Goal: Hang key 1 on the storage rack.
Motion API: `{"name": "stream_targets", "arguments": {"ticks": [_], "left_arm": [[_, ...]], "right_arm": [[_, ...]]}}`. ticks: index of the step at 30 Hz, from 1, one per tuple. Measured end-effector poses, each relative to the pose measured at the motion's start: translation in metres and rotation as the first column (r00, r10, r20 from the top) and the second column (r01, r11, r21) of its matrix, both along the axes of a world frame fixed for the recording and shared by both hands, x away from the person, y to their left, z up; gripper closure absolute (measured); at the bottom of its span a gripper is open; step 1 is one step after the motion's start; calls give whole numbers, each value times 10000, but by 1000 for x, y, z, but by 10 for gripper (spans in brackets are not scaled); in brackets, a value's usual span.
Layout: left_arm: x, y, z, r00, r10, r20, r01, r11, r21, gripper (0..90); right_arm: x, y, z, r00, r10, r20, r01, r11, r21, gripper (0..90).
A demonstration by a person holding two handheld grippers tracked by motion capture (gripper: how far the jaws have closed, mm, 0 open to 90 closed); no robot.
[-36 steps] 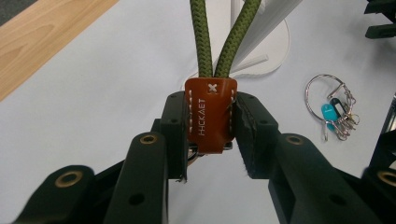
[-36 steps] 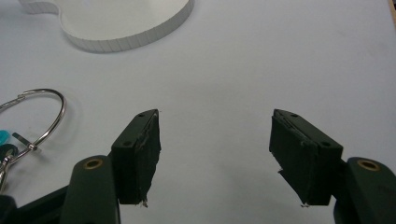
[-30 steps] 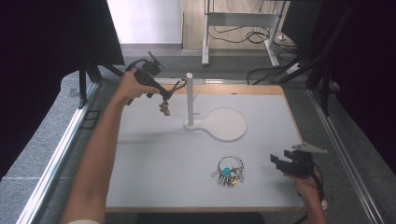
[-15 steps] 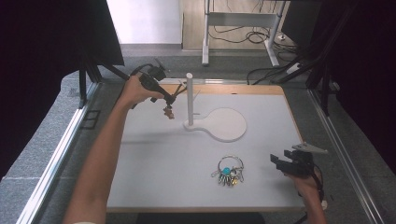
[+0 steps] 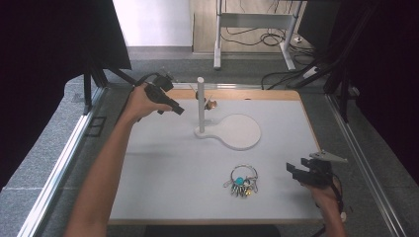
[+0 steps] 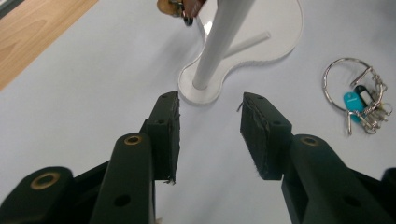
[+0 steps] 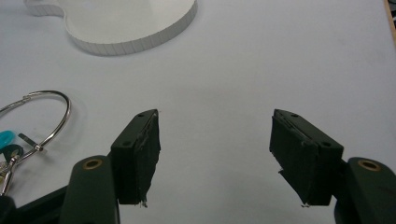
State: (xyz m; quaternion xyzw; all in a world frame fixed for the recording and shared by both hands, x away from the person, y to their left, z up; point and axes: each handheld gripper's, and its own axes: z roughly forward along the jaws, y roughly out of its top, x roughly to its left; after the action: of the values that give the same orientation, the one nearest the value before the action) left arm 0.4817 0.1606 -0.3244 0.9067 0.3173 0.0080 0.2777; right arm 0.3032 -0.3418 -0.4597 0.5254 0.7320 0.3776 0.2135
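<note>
Handling note: the hanging key [image 5: 211, 103] sits on a short peg near the top of the white post [image 5: 200, 106], on the post's 3 o'clock side in the high view. It is judged light, rigid and smooth metal. It will likely swing if nudged, so grip the flat of its body, not the loop on the peg.

The key bunch [image 5: 242, 180] lies flat on the white board [image 5: 163, 163] at 5 o'clock from the post. It is judged heavier, loose and jangling. The large ring offers the firmest hold.

The left gripper [image 5: 178, 109] stands at 9 o'clock from the post. Its jaws have just been opening, are moderately apart, and hold nothing.

The right gripper [image 5: 292, 171] rests at 3 o'clock from the bunch, jaws wide and empty.
</note>
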Motion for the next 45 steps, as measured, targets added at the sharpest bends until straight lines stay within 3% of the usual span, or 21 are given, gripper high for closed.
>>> {"name": "stream_targets", "arguments": {"ticks": [5,12,18,23,28,38,45], "left_arm": [[-19,0,0,9994,-289,214,290,9996,-22,571],[-50,6,-2,9982,-509,307,521,9978,-399,572],[-75,8,-14,9989,-375,292,391,9976,-577,567],[-94,3,-26,9975,-632,307,649,9962,-583,562],[-113,0,-37,9961,-863,173,877,9904,-1065,549],[-143,3,-60,9969,-775,144,784,9938,-793,527],[-150,6,-74,9981,-624,5,623,9962,-615,505]], "right_arm": [[0,2,2,10000,73,50,-74,9999,110,332],[1,6,3,9998,181,97,-183,9997,168,329],[1,10,3,9988,472,148,-473,9989,64,331],[2,13,2,9980,615,148,-613,9980,-139,338],[1,14,2,9974,715,135,-712,9973,-194,338],[0,15,2,9976,658,194,-654,9977,-203,337],[1,15,4,9971,727,240,-720,9970,-269,337]]}}
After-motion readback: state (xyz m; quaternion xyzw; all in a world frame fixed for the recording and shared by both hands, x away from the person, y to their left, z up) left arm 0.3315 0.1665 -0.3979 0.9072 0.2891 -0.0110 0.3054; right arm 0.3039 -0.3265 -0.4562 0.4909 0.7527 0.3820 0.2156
